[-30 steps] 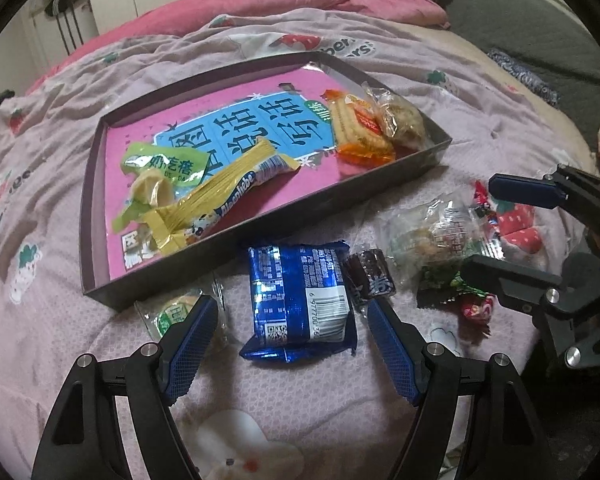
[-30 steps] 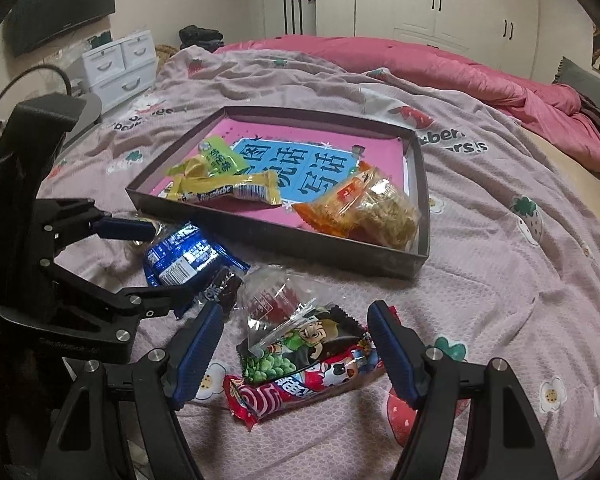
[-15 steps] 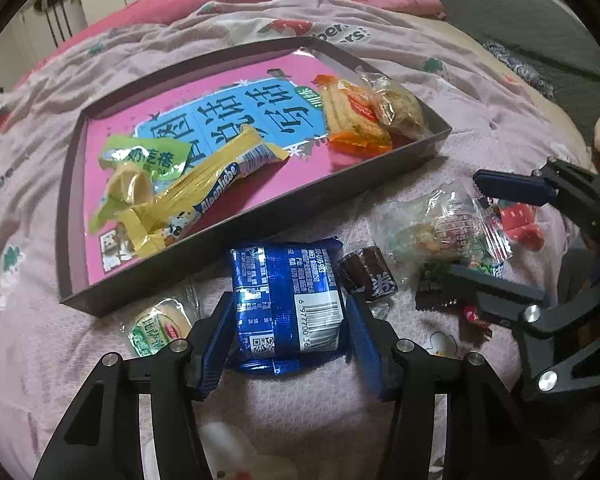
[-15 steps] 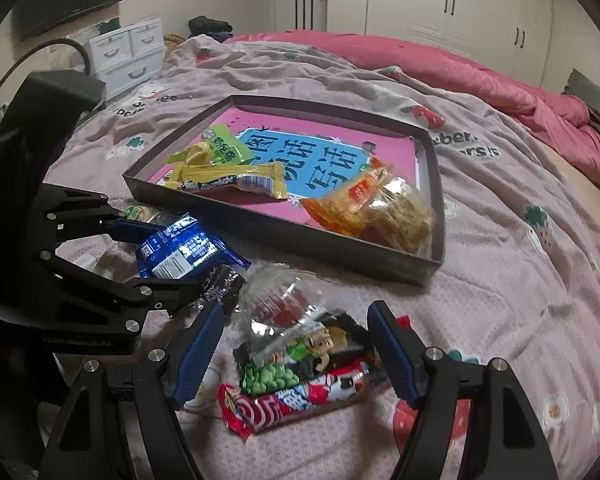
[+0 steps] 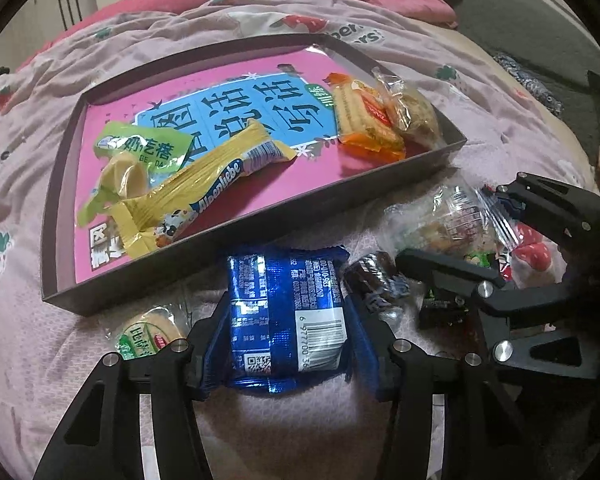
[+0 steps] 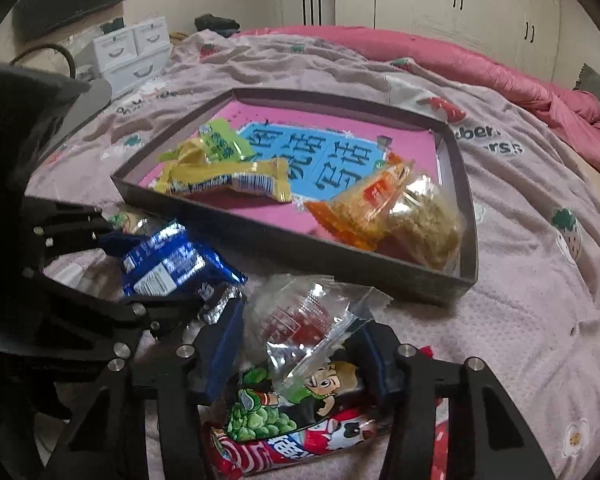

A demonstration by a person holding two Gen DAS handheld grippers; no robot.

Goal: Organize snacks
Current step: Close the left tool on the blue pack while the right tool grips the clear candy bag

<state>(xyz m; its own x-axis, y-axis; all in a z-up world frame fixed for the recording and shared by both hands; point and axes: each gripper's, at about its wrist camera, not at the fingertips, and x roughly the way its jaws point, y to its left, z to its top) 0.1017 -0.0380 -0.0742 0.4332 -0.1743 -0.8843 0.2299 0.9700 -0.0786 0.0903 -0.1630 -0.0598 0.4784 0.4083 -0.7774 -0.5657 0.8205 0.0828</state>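
A dark shallow tray with a pink and blue printed floor lies on the bed. It holds a yellow candy roll, a green packet, an orange cracker packet and a clear cake packet. In front of the tray my left gripper is shut on a blue foil packet, its pads pressing both long sides. To the right, my right gripper is closing. A crumpled clear packet is squeezed between its pads, and a black green-pea packet lies just under it.
A small brown candy lies right of the blue packet. A round green-labelled packet lies to its left. A red packet sits under the right gripper. A pink quilt lies behind the tray. White drawers stand far left.
My left gripper's jaws came together onto the blue packet. My right gripper moved forward and down, and its jaws narrowed around the clear packet, which bunched upward.
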